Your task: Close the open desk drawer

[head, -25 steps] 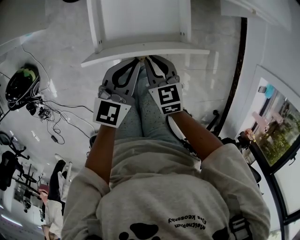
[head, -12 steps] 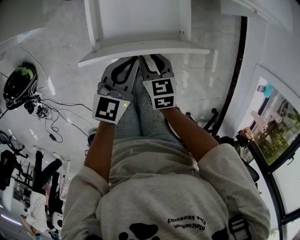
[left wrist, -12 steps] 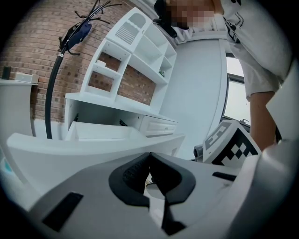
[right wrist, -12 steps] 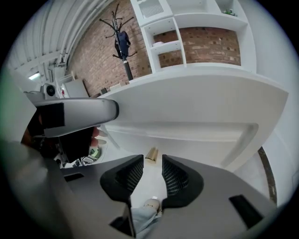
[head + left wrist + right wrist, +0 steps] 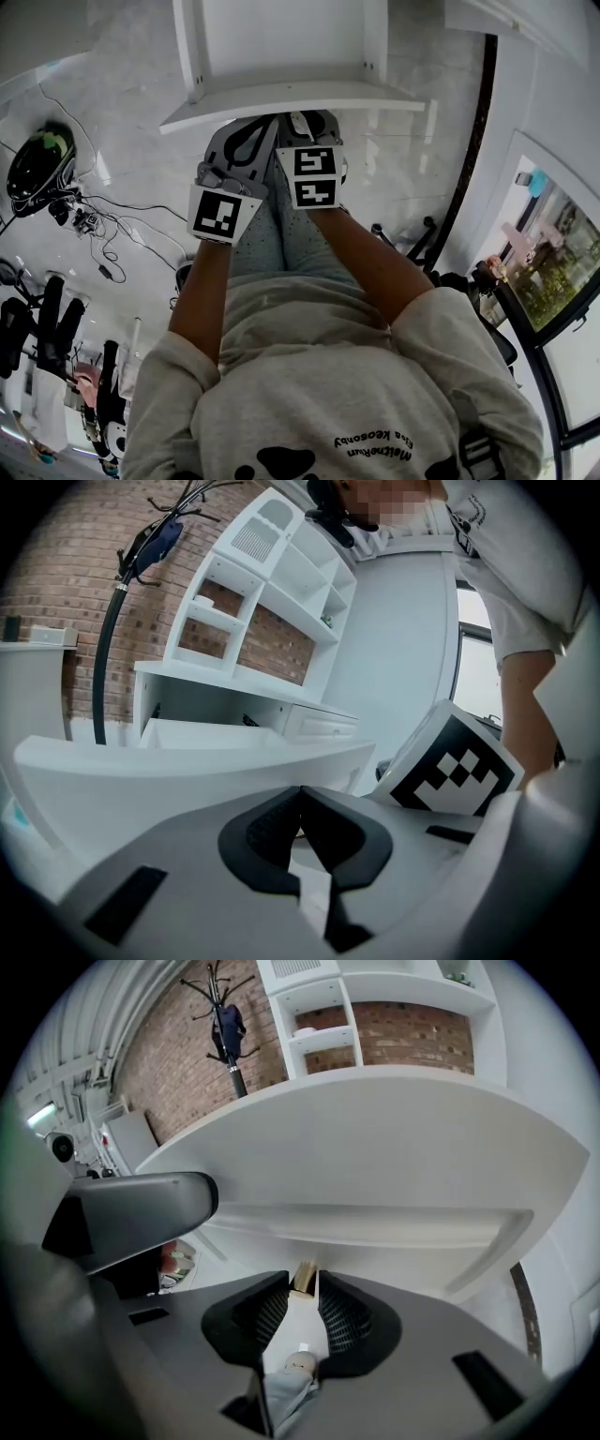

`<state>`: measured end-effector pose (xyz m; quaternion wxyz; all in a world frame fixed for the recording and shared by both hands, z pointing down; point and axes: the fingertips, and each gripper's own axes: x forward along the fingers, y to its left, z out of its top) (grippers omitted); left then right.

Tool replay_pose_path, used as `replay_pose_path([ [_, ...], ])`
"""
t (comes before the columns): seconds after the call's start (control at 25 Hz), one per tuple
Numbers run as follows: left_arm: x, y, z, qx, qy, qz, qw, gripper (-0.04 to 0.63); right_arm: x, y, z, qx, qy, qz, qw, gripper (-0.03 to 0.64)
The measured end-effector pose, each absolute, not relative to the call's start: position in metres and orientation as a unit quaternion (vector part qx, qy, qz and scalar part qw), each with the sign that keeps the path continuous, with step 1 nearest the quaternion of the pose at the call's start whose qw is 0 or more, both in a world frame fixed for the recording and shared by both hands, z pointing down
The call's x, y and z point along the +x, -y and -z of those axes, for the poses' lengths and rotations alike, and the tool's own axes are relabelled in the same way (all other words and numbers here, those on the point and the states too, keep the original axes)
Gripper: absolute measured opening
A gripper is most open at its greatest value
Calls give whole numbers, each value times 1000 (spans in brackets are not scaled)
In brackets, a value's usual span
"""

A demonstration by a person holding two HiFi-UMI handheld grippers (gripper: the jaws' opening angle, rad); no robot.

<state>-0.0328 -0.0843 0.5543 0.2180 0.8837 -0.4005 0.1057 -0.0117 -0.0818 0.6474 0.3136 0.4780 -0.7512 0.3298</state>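
Observation:
The white desk drawer (image 5: 281, 94) stands pulled out at the top of the head view, its front panel just ahead of both grippers. My left gripper (image 5: 270, 123) is shut and empty, its tips (image 5: 300, 791) at the lower edge of the drawer front (image 5: 187, 761). My right gripper (image 5: 305, 118) lies close beside it, to its right. In the right gripper view the drawer front (image 5: 375, 1147) fills the upper half. A small brass knob (image 5: 303, 1277) sits between the right gripper (image 5: 302, 1284) tips, and the jaws are closed to the knob's width.
The desk carries a white hutch of shelves (image 5: 272, 602) against a brick wall. A coat stand (image 5: 228, 1026) is behind it. Cables and a black-and-green helmet (image 5: 37, 169) lie on the floor at left. A glass door (image 5: 553, 262) is at right. The person's knees are under the grippers.
The right gripper has moved forward and a little left, up to the drawer front and against the left gripper. The left gripper has shifted only slightly. The drawer looks unmoved.

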Motion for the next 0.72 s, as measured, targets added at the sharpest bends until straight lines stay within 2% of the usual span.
replay_pose_path([
  [0.72, -47, 120, -564, 883, 398, -125, 214, 18, -20, 121, -648, 473, 759, -316, 317, 104],
])
